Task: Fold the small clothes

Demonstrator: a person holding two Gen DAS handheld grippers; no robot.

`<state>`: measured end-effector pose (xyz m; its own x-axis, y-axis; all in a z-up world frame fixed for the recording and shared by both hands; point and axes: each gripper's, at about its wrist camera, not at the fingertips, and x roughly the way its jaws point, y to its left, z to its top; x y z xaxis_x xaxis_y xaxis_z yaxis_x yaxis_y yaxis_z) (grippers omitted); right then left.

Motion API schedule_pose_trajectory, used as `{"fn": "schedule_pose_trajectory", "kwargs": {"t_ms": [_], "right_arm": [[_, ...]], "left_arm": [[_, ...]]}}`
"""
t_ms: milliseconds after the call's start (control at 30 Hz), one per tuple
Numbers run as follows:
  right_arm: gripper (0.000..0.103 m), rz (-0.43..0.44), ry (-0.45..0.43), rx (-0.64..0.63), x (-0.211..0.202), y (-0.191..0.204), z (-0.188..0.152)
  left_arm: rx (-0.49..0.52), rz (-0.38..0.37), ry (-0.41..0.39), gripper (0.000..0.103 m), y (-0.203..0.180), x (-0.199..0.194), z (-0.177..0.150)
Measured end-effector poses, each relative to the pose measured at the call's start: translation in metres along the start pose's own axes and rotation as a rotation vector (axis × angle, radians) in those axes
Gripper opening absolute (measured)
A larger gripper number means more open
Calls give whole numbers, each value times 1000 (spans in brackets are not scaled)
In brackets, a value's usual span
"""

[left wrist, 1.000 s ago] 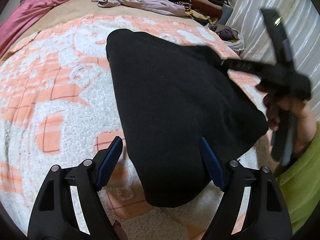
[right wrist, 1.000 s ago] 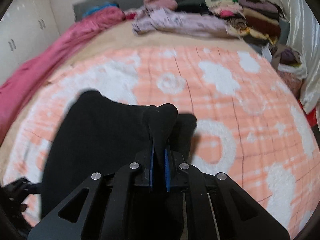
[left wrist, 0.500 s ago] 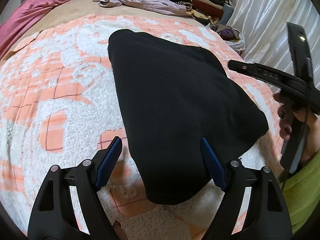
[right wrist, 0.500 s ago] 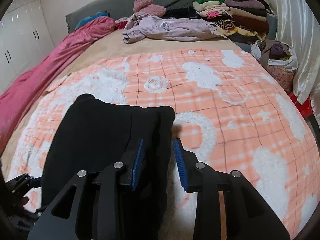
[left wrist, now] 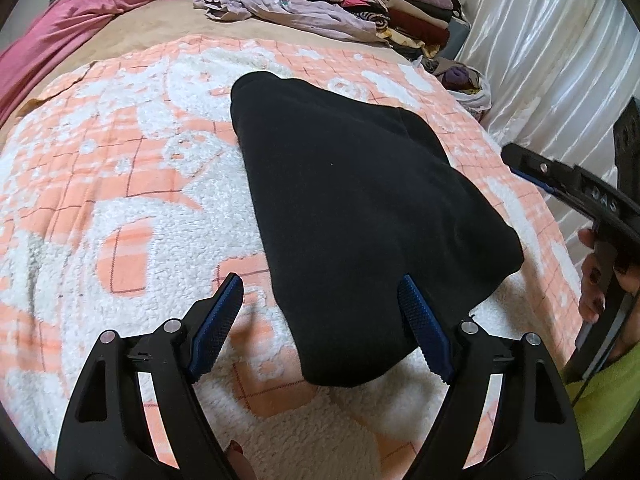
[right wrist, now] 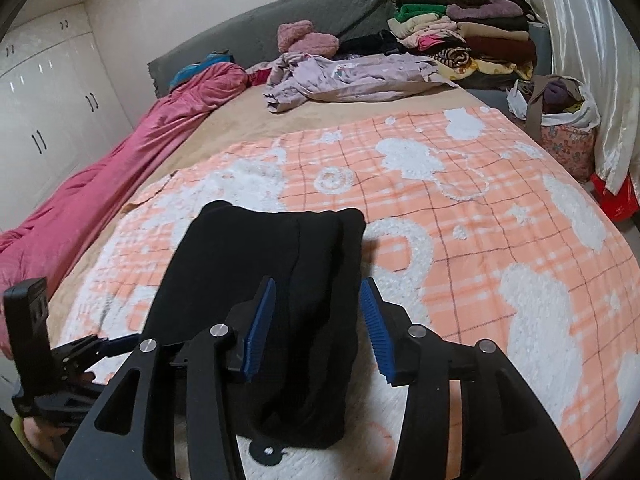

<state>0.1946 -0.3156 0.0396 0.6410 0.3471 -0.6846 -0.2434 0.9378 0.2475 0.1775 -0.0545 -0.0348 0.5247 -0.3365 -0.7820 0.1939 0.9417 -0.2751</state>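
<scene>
Jaws of the right gripper (right wrist: 318, 326) are opening above the black garment (right wrist: 264, 292), apparently gripping nothing. Left gripper (left wrist: 320, 312) is hanging wide open, the garment's near edge lying below its jaws.

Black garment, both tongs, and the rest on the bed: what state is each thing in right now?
Black garment: folded, lying flat on the blanket, held by nothing.
Left tongs: open, nothing gripped.
Right tongs: opening, garment's edge below them, pads not pressing it.
Blanket: spread flat.
Lilac garment: crumpled, unfolded.
Clothes pile: folded and stacked.
Pink quilt: bunched along the bed's edge.
Bag: open, stuffed.
</scene>
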Motion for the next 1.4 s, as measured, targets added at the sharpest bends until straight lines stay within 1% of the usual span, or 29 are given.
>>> {"fn": "schedule_pose_trajectory", "kwargs": {"t_ms": [133, 300, 433, 600, 733, 833, 933, 1000, 1067, 1167, 1200, 1233, 1333, 1400], "right_arm": [[43, 18, -15, 0, -10, 3, -8], [43, -3, -47, 10, -25, 0, -19], [43, 11, -46, 41, -30, -7, -27], [43, 84, -8, 47, -26, 0, -35], [43, 105, 18, 24, -19, 13, -39], [43, 128, 57, -9, -11, 23, -43], [43, 123, 82, -29, -5, 28, -46], [43, 102, 102, -29, 1, 28, -47], [43, 90, 125, -28, 7, 26, -50], [43, 92, 151, -14, 15, 20, -56], [40, 96, 155, -7, 16, 19, -57], [39, 100, 157, -2, 17, 19, -57], [32, 112, 164, 6, 20, 18, -59], [24, 118, 166, 4, 20, 19, -60]], "left_arm": [[-5, -5, -10, 73, 3, -8, -1], [-12, -18, -16, 73, 8, -17, -3], [-44, -37, -19, 73, 15, -23, -6], [-53, -43, -12, 73, 12, -23, -8], [-55, -46, -9, 73, 10, -22, -9], [-53, -43, -2, 73, 8, -19, -8], [-54, -48, 6, 73, 6, -14, -8], [-58, -53, 16, 72, 6, -9, -8], [-61, -50, 32, 68, 7, -3, -8], [-66, -65, 50, 57, 8, 5, -10], [-77, -92, 56, 47, 10, 7, -10], [-86, -109, 60, 42, 11, 8, -11], [-86, -107, 59, 38, 11, 9, -12], [-87, -108, 59, 35, 11, 8, -12]]}}
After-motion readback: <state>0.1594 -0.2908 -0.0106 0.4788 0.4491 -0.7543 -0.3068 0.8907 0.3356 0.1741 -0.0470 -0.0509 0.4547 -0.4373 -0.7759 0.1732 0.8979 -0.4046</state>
